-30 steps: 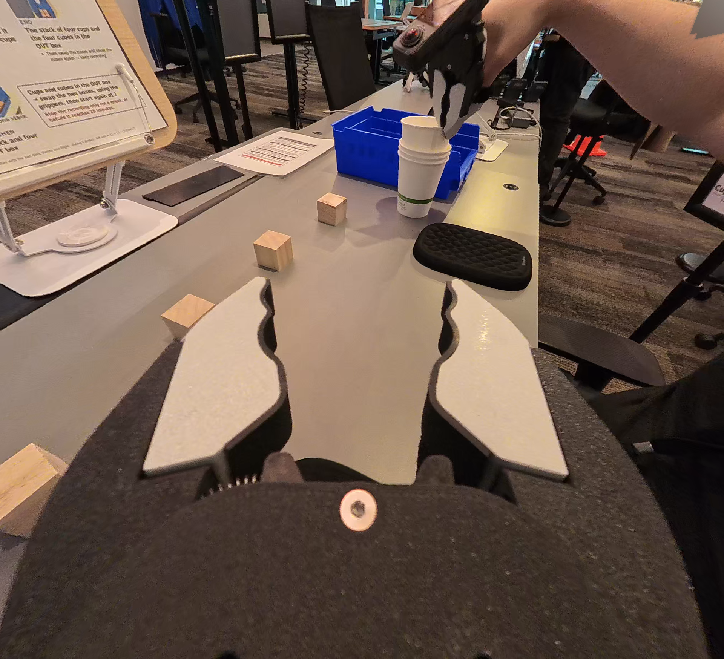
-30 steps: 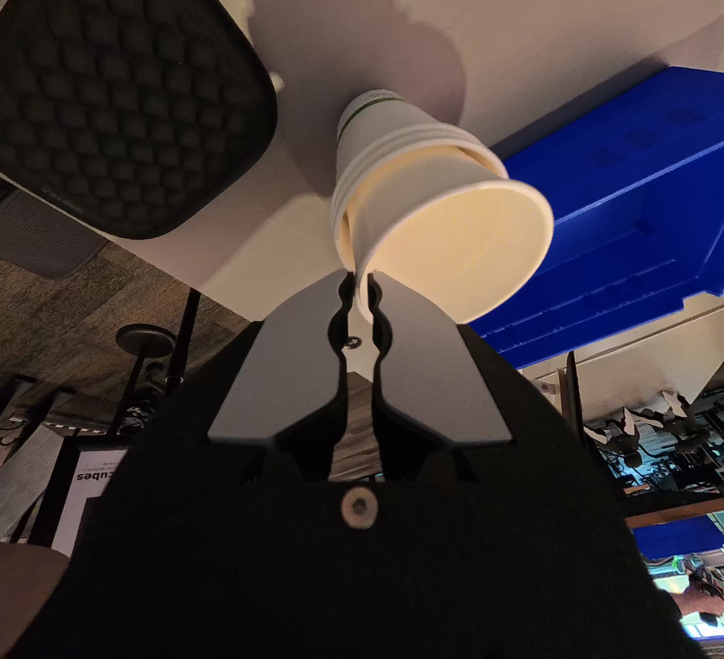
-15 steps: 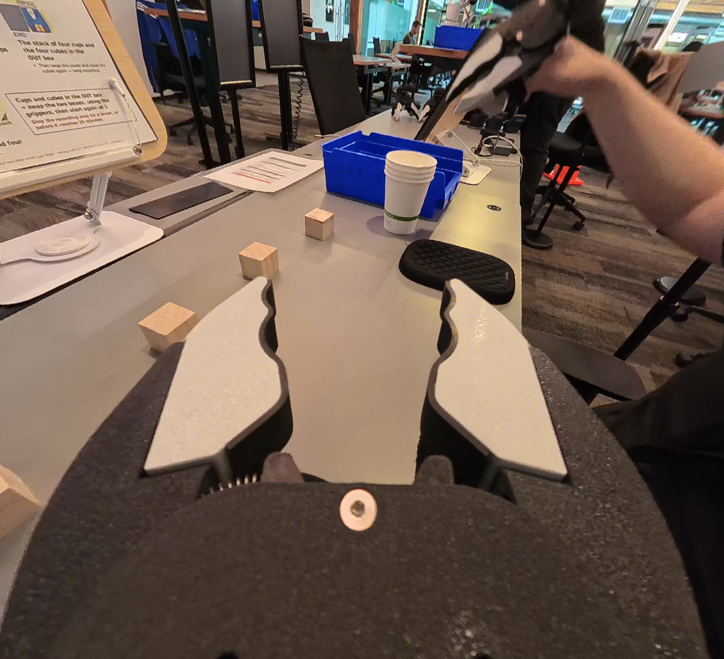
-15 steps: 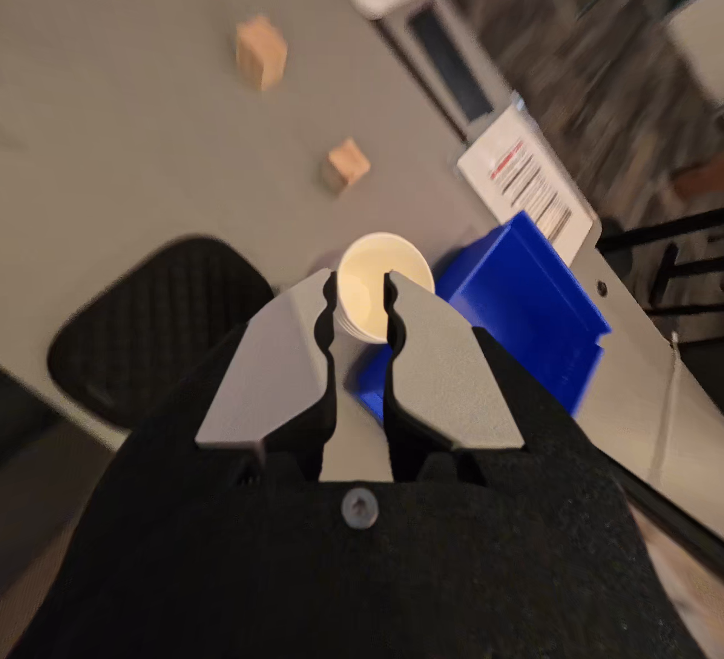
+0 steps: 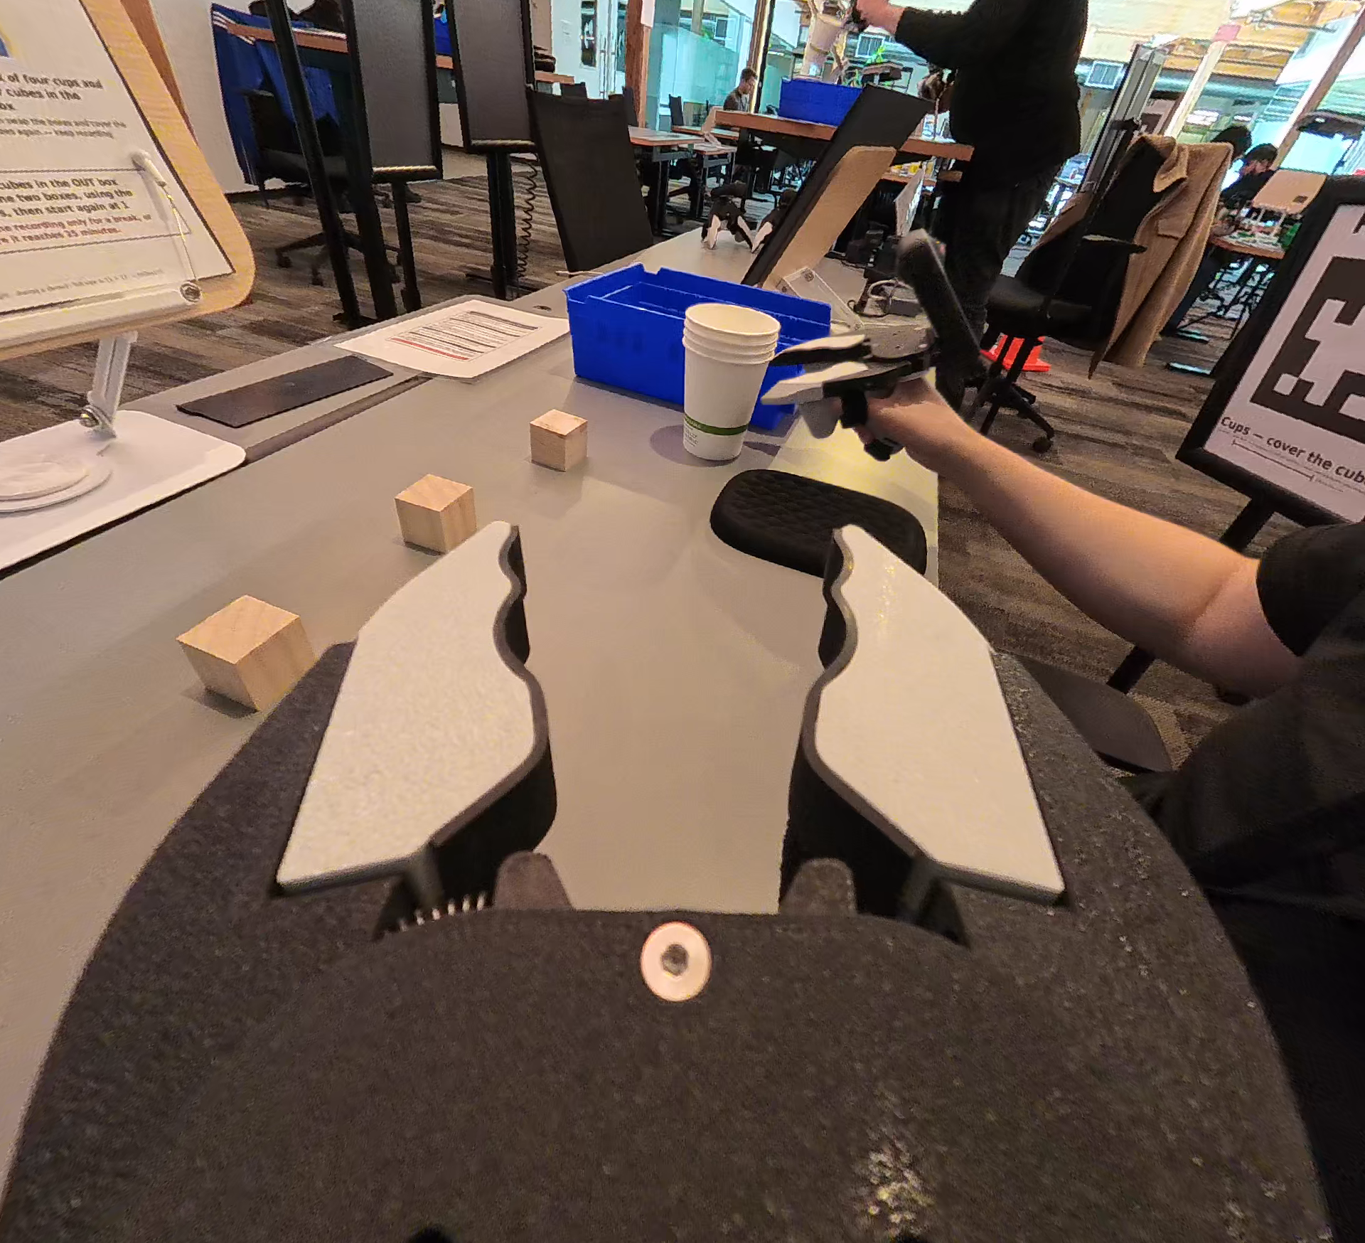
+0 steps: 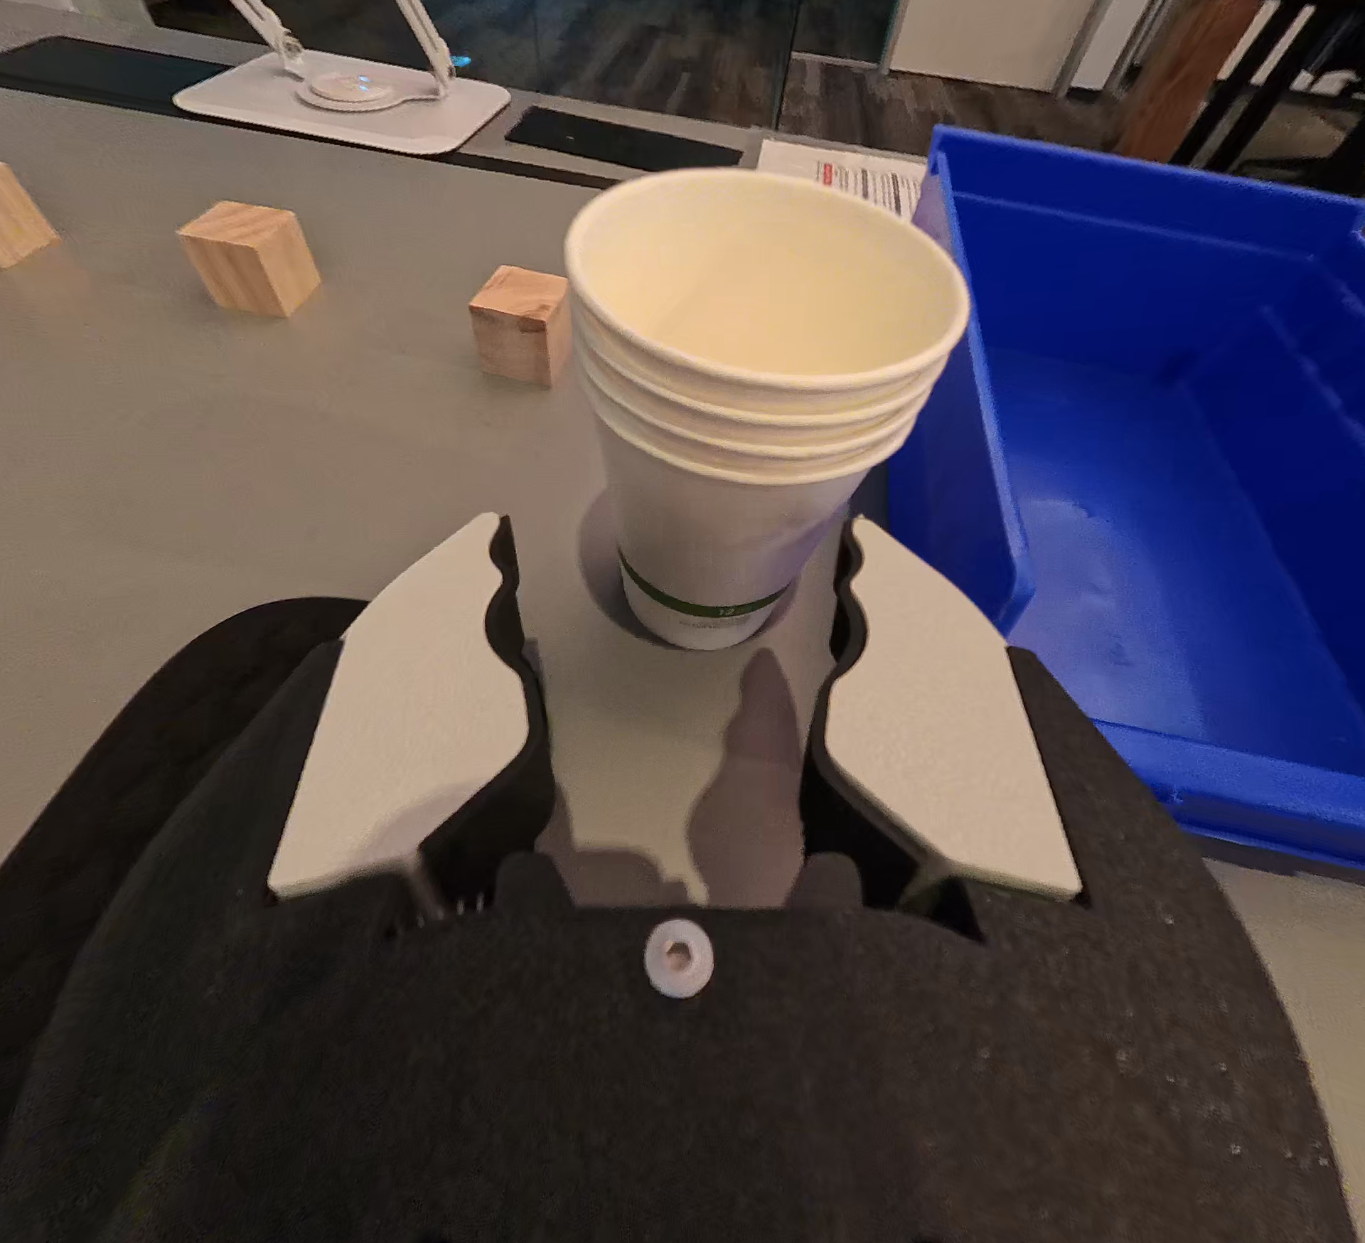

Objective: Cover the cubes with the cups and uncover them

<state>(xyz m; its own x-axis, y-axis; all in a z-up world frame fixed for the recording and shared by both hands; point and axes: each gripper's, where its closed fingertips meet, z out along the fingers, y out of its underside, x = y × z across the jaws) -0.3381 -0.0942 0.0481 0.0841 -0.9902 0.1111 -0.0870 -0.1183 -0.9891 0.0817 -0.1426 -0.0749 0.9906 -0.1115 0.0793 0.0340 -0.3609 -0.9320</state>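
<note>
Stack of white paper cups [image 6: 739,395]: stood upright, mouths up, on the grey table [image 5: 665,616], just beside the blue bin [image 6: 1182,469].

Right gripper [image 6: 676,542]: fingers spread wide, level with the stack's lower part, one finger on either side, holding nothing; whether they touched the cups could not be told.

Left gripper [image 5: 676,542]: spread and empty, low over the near table.

Wooden cubes, uncovered, in a row running left of the stack: far cube [image 5: 558,439], middle cube [image 5: 436,511], near cube [image 5: 247,650].

Black pad [image 5: 790,517]: lay near the stack, at the table's right edge.
</note>
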